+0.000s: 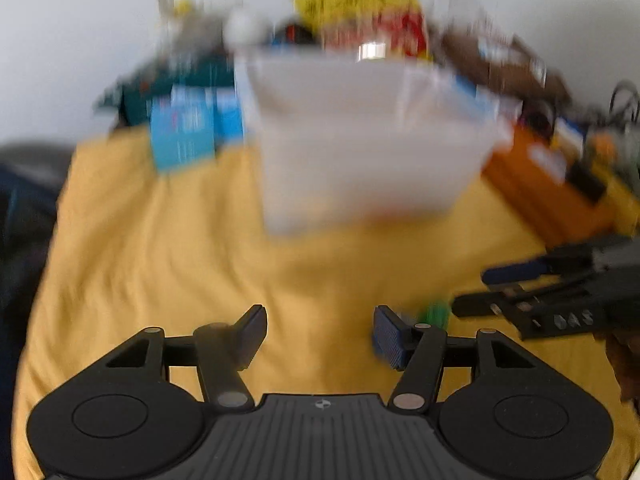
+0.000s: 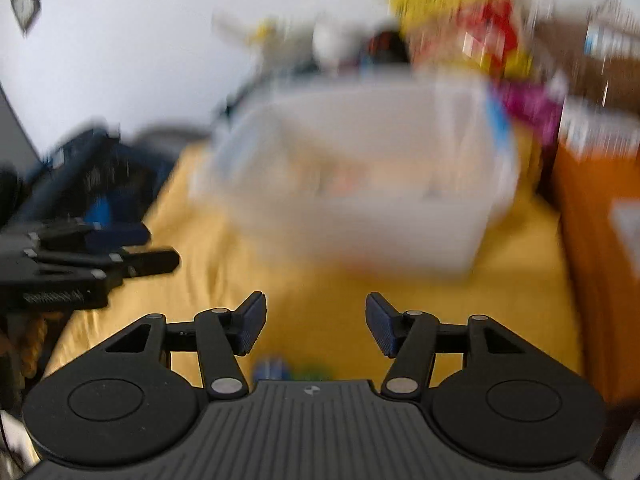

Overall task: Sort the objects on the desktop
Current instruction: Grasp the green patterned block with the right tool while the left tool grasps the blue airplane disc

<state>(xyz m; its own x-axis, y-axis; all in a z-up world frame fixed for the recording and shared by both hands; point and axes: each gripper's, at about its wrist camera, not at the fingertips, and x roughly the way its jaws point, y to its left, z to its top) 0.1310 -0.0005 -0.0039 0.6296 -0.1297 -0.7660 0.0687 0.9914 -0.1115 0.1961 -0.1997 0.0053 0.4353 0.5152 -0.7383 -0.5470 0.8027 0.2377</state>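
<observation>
Both views are motion-blurred. The left gripper [image 1: 320, 334] and the right gripper [image 2: 316, 326] hang over a yellow cloth [image 1: 192, 264] that covers the tabletop; each has its jaws apart with nothing between them. In the left view the right gripper shows at the right edge; in the right view the left gripper shows at the left edge. The step in hand appears to be an approach toward the next item to sort, neither gripper yet carrying anything. Small objects lie on the cloth close below the grippers: a green piece [image 1: 434, 314] just beside the left gripper's right finger, and a blue piece [image 2: 270, 368] with a greenish one beside it at the near edge of the right view; what they are is too blurred to tell. A white bin [image 1: 360, 136], the likely destination, stands farther back on the cloth, its contents unreadable. The next move calls for lowering open jaws around one small piece and closing squarely on it, the cloth's wrinkles permitting. Behind the bin stand a yellow-and-red package [image 1: 360, 12], a blue box [image 1: 182, 132] and an orange box [image 1: 548, 184], against a plain white wall [image 2: 120, 40].
</observation>
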